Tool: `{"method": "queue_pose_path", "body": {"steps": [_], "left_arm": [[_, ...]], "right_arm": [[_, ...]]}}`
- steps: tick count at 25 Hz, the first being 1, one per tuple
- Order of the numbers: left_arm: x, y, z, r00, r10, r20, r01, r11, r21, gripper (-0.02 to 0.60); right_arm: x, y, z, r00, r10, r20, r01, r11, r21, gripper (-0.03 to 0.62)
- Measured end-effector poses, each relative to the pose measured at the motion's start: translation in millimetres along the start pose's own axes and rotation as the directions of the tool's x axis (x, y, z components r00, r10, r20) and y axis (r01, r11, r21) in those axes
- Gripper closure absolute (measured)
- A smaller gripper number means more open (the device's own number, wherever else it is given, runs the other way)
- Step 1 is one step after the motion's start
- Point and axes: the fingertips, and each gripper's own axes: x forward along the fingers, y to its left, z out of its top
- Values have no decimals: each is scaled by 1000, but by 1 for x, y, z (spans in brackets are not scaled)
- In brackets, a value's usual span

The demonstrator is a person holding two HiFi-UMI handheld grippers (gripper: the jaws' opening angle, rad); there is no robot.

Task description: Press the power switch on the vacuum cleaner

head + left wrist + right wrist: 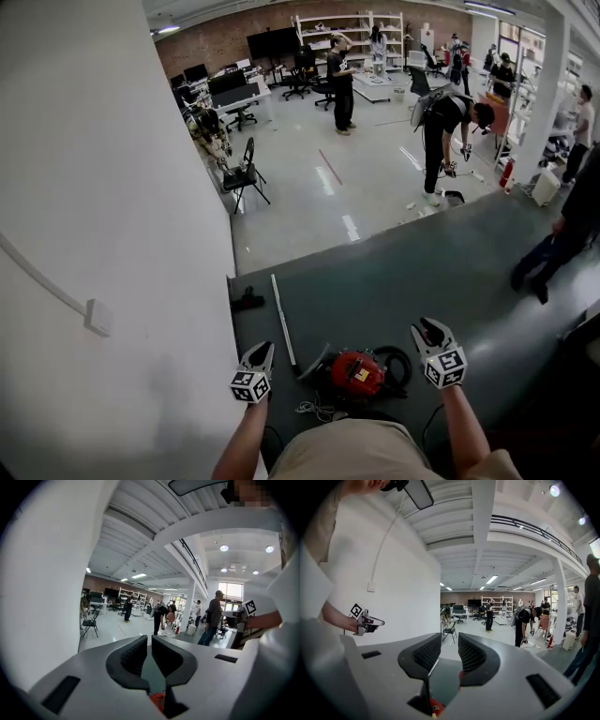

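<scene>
A red vacuum cleaner (358, 373) with a black hose (398, 361) lies on the dark grey floor mat (394, 281), right in front of me. My left gripper (262, 349) hangs just left of it, jaws shut with nothing in them; in its own view the left gripper (150, 641) shows only a thin slit, with a bit of the red vacuum cleaner (158, 700) below. My right gripper (427, 327) is to the right of the vacuum, apart from it. The right gripper (449, 639) is open and empty, and the red vacuum cleaner (435, 708) peeks out under the jaws.
A long pale wand (283, 323) and a black floor head (247, 301) lie on the mat left of the vacuum, with a white cord (314, 408) coiled near it. A white wall (94, 187) runs along the left. Several people stand in the hall; one walks at the mat's right edge (562, 225).
</scene>
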Motion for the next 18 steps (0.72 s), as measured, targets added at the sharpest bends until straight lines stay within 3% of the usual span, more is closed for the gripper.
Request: {"method": "queue_pose_path", "body": {"steps": [7,13,18], "left_arm": [[31,-80,-12,986,-161,-41,161,987,-1,551],[55,-145,-6,954,-296,-50,299,953,49,528],[66,-190,-2,932,-360,-50,363,929,69,528]], "right_arm": [[23,46,-11,995,93,-35,-93,996,-6,490],[40,83,-15,988,150,-46,-149,989,11,491],[45,100,-13,981,185,-56,-185,983,9,491]]}}
